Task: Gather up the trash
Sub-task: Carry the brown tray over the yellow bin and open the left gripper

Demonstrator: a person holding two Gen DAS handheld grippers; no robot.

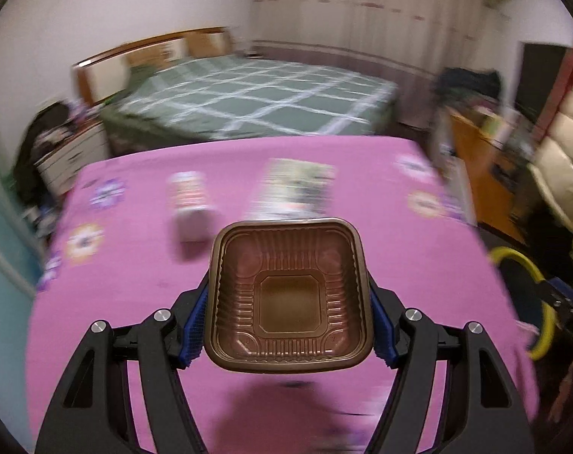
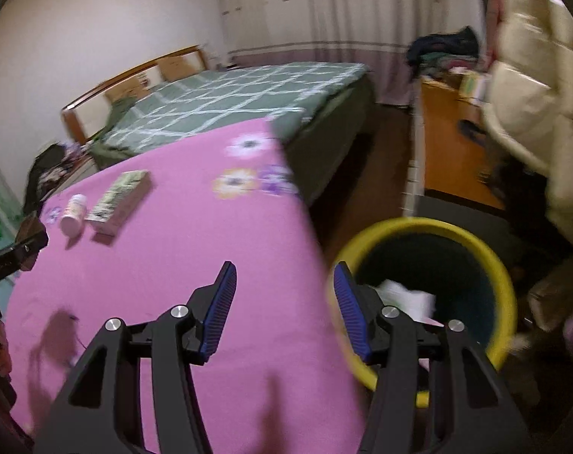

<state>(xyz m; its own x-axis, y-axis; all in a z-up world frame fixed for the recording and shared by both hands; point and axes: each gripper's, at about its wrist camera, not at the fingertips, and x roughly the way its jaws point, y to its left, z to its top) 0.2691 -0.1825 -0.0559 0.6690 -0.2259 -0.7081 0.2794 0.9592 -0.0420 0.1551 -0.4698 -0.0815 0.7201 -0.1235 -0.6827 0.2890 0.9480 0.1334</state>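
The left gripper [image 1: 290,295] grips a brown ribbed plastic tray [image 1: 289,295] by its two side walls, blue pads [image 1: 195,325] pressed against the left and right rims, the tray held clear above a table draped in a pink flowered cloth [image 1: 135,340]. Farther along the table, at 11 o'clock from the tray, a small white bottle [image 1: 190,204] lies on its side; at 12 o'clock sits a flat printed box [image 1: 295,189], both blurred. The right gripper [image 2: 284,302] hangs empty, its jaws spread wide over the table's right edge. At 3 o'clock from it, on the floor beside the table, stands a yellow-rimmed bin [image 2: 505,276] with white crumpled paper [image 2: 407,295] inside. From the right wrist view the bottle [image 2: 73,215] and box [image 2: 120,196] lie side by side at 10 o'clock. A green checked bed [image 2: 241,94] fills the room behind.
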